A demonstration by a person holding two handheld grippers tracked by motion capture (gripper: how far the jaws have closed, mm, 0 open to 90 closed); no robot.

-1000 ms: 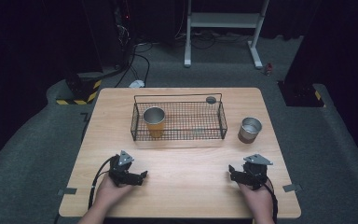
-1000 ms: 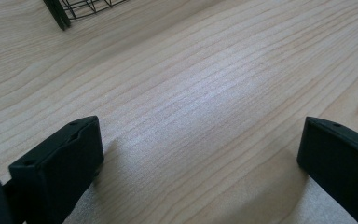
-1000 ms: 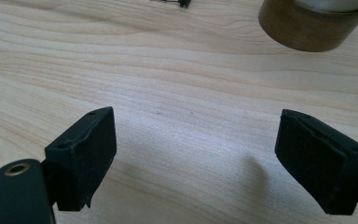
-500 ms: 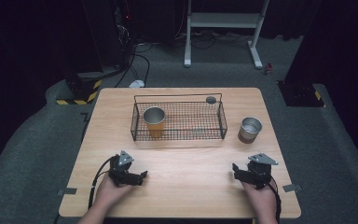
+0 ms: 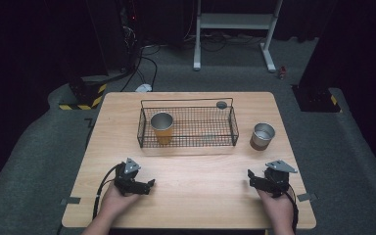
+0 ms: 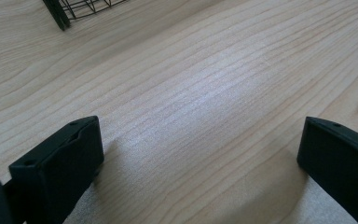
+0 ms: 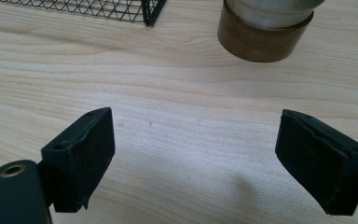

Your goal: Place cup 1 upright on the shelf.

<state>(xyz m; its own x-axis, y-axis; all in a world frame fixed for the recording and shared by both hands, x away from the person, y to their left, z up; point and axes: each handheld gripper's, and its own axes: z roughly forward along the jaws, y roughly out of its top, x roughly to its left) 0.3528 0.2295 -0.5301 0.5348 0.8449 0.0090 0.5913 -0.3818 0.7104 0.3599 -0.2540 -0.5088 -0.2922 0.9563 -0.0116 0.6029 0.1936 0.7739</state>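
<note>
Dark floor surrounds the pale wooden desk (image 5: 196, 196), whose near half lies bare, giving free room ahead. At its far middle stands the wire basket (image 5: 232, 125) holding an orange cup (image 5: 162, 126); the brown cup (image 5: 262, 136) waits outside, just right of it. Judging by this, one cup is placed and one remains. Left tongs (image 5: 147, 185) and right tongs (image 5: 252, 179) rest spread wide, grasping nothing.

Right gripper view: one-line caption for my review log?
Open right gripper low over the pale wooden table, facing a brown-based metal cup beside the black wire basket's corner.
</note>
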